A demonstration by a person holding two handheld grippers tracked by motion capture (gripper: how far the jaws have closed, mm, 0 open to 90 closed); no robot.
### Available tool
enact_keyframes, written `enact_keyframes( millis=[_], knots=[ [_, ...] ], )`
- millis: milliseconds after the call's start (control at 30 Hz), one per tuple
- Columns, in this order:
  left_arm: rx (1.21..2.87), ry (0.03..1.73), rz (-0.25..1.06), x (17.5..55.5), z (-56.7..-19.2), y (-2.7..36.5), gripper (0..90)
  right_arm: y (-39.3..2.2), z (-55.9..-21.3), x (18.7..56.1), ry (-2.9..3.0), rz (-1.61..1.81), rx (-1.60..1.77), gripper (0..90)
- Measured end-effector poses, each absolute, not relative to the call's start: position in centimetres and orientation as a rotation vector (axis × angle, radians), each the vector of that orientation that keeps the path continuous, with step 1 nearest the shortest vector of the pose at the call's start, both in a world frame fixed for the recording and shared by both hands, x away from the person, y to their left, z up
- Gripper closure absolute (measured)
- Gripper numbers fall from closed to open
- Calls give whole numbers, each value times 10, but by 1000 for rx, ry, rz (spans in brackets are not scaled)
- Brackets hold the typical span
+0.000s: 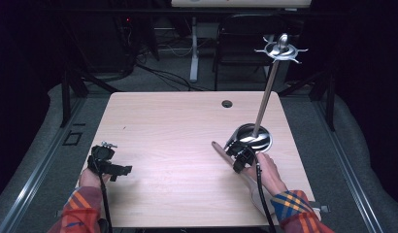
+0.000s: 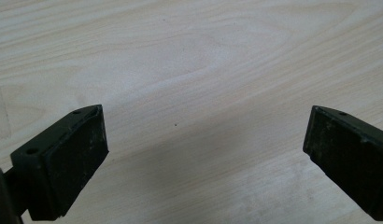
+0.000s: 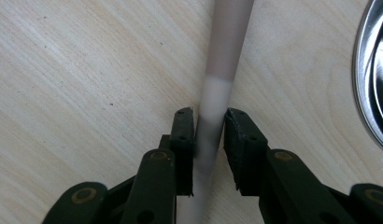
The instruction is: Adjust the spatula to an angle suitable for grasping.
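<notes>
A long round rod point(image 1: 220, 150) lies slanted on the light wooden table point(image 1: 177, 126), just left of a metal stand. In the right gripper view the rod point(image 3: 227, 42) is pale near the jaws and darker brown farther off. My right gripper point(image 1: 237, 154) point(image 3: 209, 119) is shut on it, one pad on each side, low over the tabletop. The stand has a shiny round base point(image 1: 263, 141) point(image 3: 374, 70), a thin leaning pole point(image 1: 265, 97) and a ring of hooks on top point(image 1: 282, 49). My left gripper point(image 1: 122, 171) point(image 2: 203, 130) stands open over bare wood near the table's left front edge.
A small round cable hole point(image 1: 227, 103) sits near the table's far edge. Behind the table stand a black chair point(image 1: 245, 39) and a white desk leg point(image 1: 193, 48). Bare wood spans the table's middle between the two hands.
</notes>
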State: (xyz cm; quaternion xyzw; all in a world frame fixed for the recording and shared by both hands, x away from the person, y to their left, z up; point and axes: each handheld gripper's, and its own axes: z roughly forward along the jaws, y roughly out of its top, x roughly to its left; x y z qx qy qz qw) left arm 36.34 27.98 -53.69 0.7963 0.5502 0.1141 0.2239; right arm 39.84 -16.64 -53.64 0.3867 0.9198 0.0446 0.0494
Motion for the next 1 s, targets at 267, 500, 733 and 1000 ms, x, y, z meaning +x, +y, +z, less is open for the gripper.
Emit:
enact_keyframes(
  millis=[267,500,733,1000],
  knots=[
    [2198,1520,317,363,-536,280,0,-169,-537,399,2788,179,1201,748],
    [2198,1519,319,363,-536,280,0,-165,-530,395,2791,201,1172,780],
    [2200,1519,318,364,-536,280,0,-170,-526,395,2773,260,1218,782],
    [2198,1519,317,364,-536,280,0,-176,-517,394,2753,311,1264,783]
  ],
)
